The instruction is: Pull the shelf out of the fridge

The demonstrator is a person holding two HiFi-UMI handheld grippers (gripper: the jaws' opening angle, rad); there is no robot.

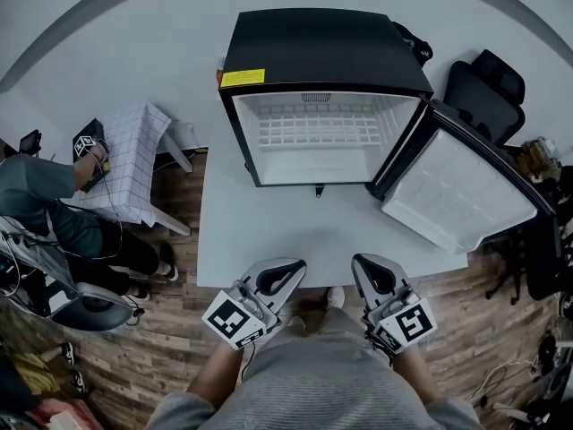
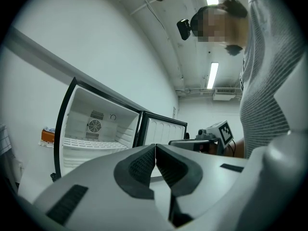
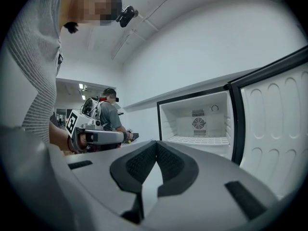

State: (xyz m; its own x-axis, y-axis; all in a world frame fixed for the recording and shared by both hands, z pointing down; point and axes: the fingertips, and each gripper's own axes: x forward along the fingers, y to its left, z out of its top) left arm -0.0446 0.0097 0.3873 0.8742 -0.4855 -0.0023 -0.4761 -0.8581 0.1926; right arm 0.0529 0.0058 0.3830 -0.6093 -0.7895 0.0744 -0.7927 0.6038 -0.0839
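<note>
A small black fridge (image 1: 318, 52) stands open on a white table (image 1: 269, 240), its door (image 1: 461, 191) swung out to the right. Inside, a white wire shelf (image 1: 313, 131) lies level across the white interior. The shelf also shows in the left gripper view (image 2: 91, 143) and the right gripper view (image 3: 202, 140). My left gripper (image 1: 285, 271) and right gripper (image 1: 369, 269) hover at the table's near edge, well short of the fridge. Both are shut with nothing between the pads (image 2: 144, 165) (image 3: 166, 161).
A seated person (image 1: 54, 213) is at the left beside a small stand draped with a checked cloth (image 1: 125, 159). A black office chair (image 1: 479, 92) stands behind the open door. Cables and shoes lie on the wooden floor around the table.
</note>
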